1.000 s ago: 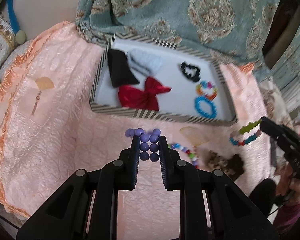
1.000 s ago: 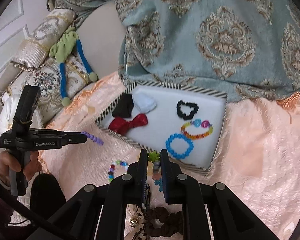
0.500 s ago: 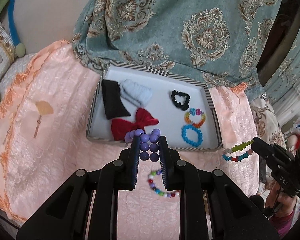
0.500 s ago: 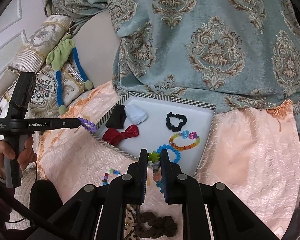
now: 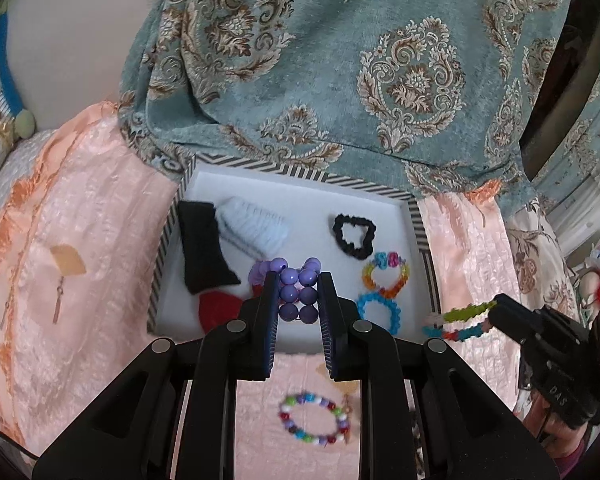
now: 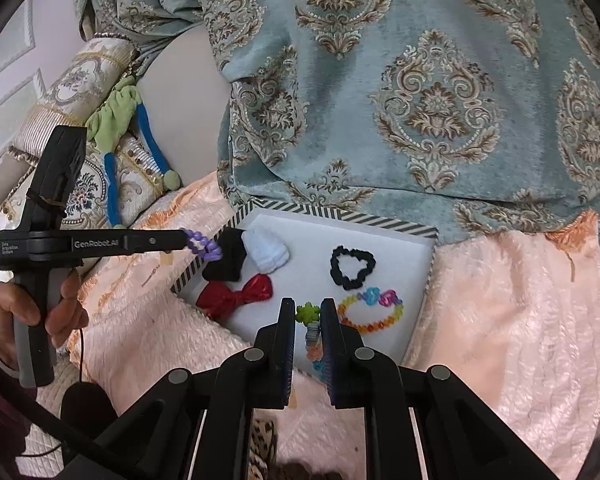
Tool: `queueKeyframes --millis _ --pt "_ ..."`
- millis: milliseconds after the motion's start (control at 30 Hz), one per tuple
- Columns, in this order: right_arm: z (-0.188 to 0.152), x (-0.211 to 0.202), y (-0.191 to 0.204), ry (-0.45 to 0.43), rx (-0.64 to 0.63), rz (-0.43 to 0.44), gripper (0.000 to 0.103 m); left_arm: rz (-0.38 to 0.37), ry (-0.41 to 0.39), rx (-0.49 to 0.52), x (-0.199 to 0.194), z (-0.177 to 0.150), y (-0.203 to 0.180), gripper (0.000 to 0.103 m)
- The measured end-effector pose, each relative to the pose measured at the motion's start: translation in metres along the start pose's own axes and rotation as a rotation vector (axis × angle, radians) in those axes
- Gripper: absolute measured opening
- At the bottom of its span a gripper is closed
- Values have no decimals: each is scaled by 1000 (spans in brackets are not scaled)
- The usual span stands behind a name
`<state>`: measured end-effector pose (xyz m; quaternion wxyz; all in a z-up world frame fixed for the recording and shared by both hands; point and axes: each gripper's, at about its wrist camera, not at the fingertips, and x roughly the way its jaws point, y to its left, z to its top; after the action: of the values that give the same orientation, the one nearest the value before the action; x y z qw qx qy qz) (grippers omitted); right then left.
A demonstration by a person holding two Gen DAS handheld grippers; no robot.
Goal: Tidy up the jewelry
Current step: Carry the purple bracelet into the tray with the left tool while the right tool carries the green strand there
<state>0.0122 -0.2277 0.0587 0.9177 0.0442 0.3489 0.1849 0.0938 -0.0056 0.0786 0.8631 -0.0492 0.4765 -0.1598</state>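
Observation:
My left gripper (image 5: 298, 280) is shut on a purple bead bracelet (image 5: 294, 288) and holds it above the near left part of the white tray (image 5: 308, 200). It also shows in the right wrist view (image 6: 202, 244), over the tray's left edge. My right gripper (image 6: 307, 308) is shut on a multicoloured bracelet (image 6: 312, 336) with a green flower bead, above the tray's near edge; it shows in the left wrist view (image 5: 460, 320) too. In the tray lie a black scrunchie (image 5: 354, 236), a rainbow bracelet (image 5: 386, 274), a blue bracelet (image 5: 380, 312) and a red bow (image 6: 236, 296).
A black cloth (image 5: 204, 252) and a pale blue one (image 5: 256, 224) lie at the tray's left. A mixed bead bracelet (image 5: 314, 418) lies on the peach bedspread (image 5: 80, 280) near me. A teal patterned blanket (image 5: 340, 60) rises behind the tray. Pillows (image 6: 80, 92) are far left.
Both grippers have risen and moved forward with their bracelets, from over the bedspread to over the tray. The purple bracelet is now above the red bow.

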Motion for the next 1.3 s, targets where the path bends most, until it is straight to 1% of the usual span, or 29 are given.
queueKeyframes --millis 133,300,433,500,600,700,800,833,933,1067,1300 --pt "10 17 8 5 -6 21 12 3 10 -4 18 16 -3 18" --pt "19 49 27 25 -3 75 12 10 23 -21 47 38 -4 18" --pt "22 80 39 62 6 124 12 6 27 -55 70 55 -1 18" --pt "23 94 37 85 12 132 12 7 29 -74 83 62 1 18" --pt "22 121 27 131 22 114 12 17 33 -100 102 71 5 18" --pt "18 145 11 183 29 69 12 30 45 -114 119 77 6 18" --pt "14 159 -8 218 55 19 12 45 52 -105 133 77 4 18" --pt "13 162 -11 224 61 14 12 52 56 -99 138 76 3 18" --pt "8 169 -17 238 69 10 12 56 74 -88 148 71 1 18" --pt "5 172 -12 245 49 19 12 67 86 -70 157 65 -2 18" --pt "4 175 -11 249 58 29 12 77 94 -58 163 62 -3 18"
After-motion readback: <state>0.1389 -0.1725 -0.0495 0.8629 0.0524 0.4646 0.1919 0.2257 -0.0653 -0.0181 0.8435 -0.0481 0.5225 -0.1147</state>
